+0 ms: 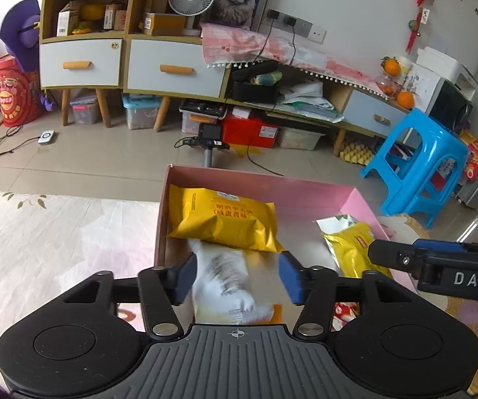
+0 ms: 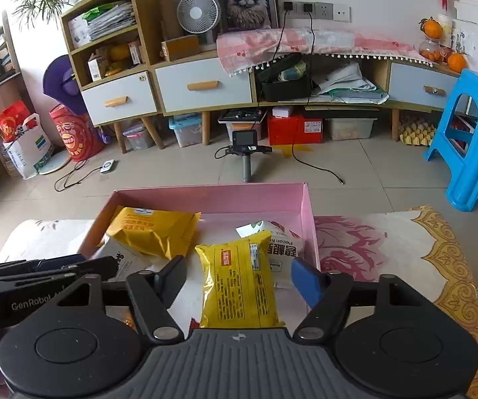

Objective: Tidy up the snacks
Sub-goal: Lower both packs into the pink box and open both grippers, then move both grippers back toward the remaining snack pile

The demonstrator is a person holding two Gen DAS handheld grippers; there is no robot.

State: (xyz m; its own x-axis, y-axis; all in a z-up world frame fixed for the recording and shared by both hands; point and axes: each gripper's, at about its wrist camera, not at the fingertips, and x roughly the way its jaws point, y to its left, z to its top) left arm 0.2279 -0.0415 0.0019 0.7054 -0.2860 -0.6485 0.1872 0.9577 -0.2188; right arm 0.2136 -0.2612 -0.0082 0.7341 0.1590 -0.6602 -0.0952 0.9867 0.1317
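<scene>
We see four snack packets already inside the pink box (image 2: pixel 262 196) at frame centre. Our left gripper (image 1: pixel 239 274) stands open around the white packet (image 1: pixel 224 276); our right gripper (image 2: pixel 239 281) is open around the yellow packet (image 2: pixel 239 286). Little seems left.

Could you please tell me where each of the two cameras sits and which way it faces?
Left wrist: sits on the left tongs, looking down and forward into the pink box; a blurred white packet lies between its open fingers, the right tongs at right.
Right wrist: sits on the right tongs, over a yellow packet; left tongs at left.
Shared: box, orange packet, cabinet, blue stool.
</scene>
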